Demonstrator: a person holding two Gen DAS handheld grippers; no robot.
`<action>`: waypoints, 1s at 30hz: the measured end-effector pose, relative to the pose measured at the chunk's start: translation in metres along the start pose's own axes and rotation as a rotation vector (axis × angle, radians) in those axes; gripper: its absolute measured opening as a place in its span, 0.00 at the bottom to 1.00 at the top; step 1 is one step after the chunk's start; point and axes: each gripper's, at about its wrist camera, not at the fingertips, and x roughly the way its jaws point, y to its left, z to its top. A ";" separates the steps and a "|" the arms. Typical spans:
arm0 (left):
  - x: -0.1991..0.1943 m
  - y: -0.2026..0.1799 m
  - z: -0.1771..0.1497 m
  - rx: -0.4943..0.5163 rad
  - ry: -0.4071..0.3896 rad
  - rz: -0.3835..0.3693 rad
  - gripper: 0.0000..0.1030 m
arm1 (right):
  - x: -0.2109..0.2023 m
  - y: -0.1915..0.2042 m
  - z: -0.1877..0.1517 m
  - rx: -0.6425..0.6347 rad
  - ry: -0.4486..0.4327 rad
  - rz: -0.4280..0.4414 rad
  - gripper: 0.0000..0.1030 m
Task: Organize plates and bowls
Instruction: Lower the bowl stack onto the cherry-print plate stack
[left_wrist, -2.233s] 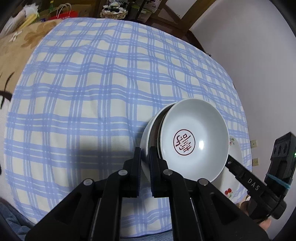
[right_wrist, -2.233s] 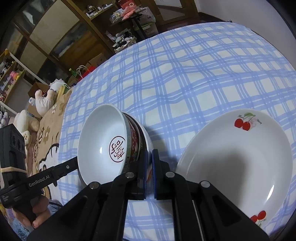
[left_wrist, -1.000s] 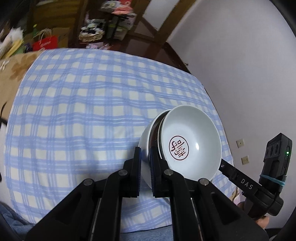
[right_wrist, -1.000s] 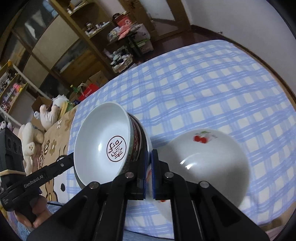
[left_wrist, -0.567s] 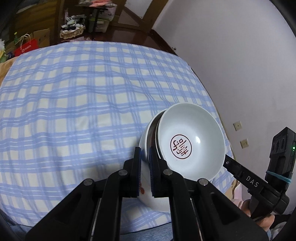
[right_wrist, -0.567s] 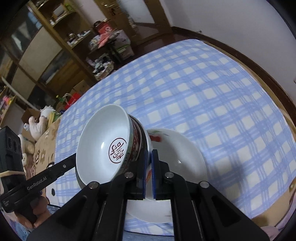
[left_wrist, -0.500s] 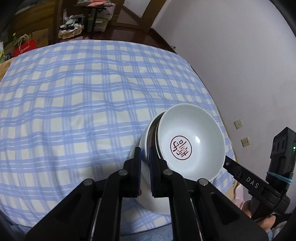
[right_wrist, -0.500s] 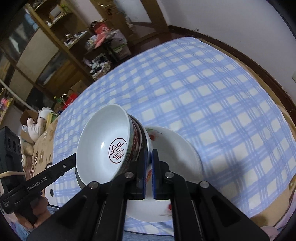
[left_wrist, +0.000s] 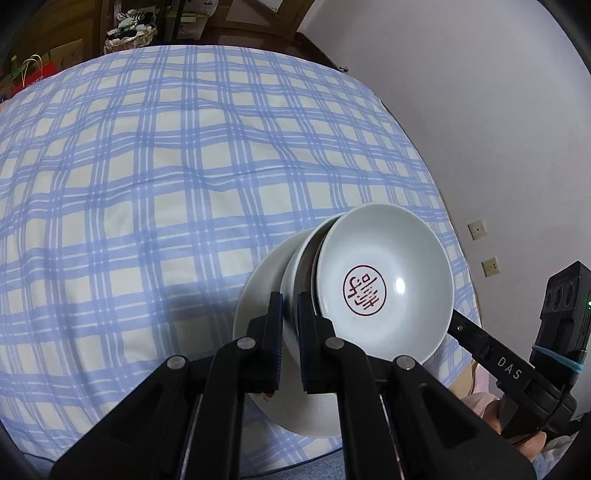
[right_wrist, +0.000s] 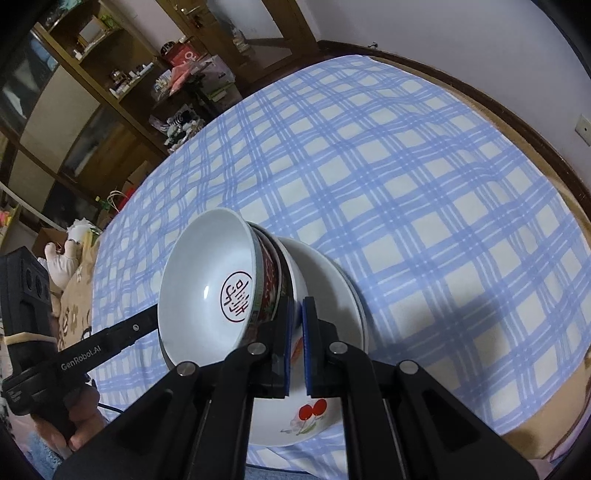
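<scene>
Both claws grip the rims of stacked bowls: the left claw (left_wrist: 290, 325) and right claw (right_wrist: 294, 339) clamp opposite sides of the bowl stack (left_wrist: 384, 288), held above a cherry-printed plate (right_wrist: 314, 417) on the blue-checked table (left_wrist: 147, 184).

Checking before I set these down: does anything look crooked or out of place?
Yes: the stacked bowls, clamped at opposite rims by both grippers, sit steeply tilted over the cherry plate, openings turned sideways. Nothing looks chipped or spilled.
</scene>
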 end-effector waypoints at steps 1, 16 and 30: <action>0.000 0.000 -0.001 0.000 0.000 0.003 0.06 | 0.000 0.000 -0.001 0.003 0.003 0.004 0.07; -0.020 -0.005 -0.014 0.057 -0.043 0.111 0.17 | -0.008 -0.002 -0.008 -0.019 -0.036 0.035 0.08; -0.096 -0.001 -0.040 0.061 -0.179 0.224 0.20 | -0.078 0.012 -0.019 -0.138 -0.149 -0.029 0.39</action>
